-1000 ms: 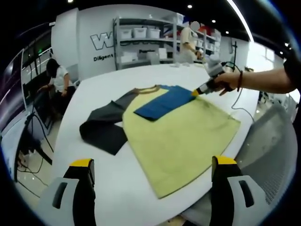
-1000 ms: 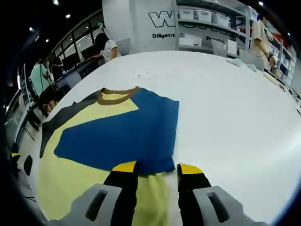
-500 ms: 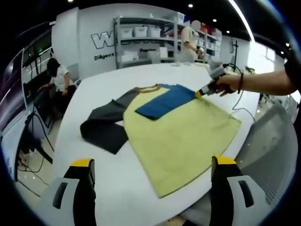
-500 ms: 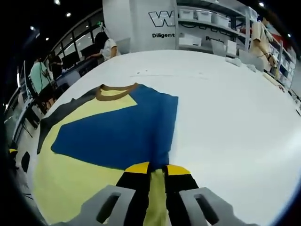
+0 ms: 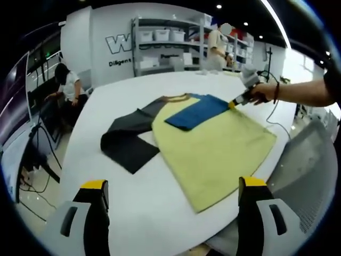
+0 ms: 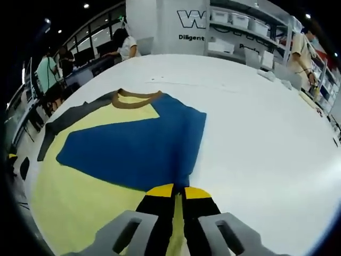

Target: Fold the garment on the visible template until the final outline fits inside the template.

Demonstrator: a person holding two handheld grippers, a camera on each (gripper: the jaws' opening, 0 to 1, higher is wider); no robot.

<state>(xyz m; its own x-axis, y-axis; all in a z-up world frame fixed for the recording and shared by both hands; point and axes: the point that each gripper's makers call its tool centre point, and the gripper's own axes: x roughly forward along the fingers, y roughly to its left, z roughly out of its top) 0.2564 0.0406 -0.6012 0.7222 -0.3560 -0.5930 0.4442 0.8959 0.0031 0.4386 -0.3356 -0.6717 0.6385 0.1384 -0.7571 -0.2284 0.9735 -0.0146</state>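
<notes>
A T-shirt with a yellow body (image 5: 218,149) lies flat on the white table (image 5: 133,202). Its grey sleeve (image 5: 128,144) spreads out to the left, and its blue sleeve (image 5: 198,111) is folded over the chest. In the right gripper view the blue sleeve (image 6: 133,146) lies just below the brown collar (image 6: 136,101). My right gripper (image 6: 178,189) is shut on the shirt's edge where the blue sleeve meets the yellow body (image 6: 80,192). In the left gripper view a hand holds the right gripper (image 5: 232,104) at the shirt's far side. My left gripper (image 5: 173,184) is open, above the table's near edge.
Shelves with white bins (image 5: 170,45) stand behind the table. One person (image 5: 66,88) sits at the left and another (image 5: 218,48) stands by the shelves. A cable (image 5: 272,125) runs off the right gripper. A grey mesh chair (image 5: 309,160) stands at the right.
The right gripper's jaws have closed on the shirt's edge by the blue sleeve and stay shut. The left gripper stays open; its view has shifted slightly.
</notes>
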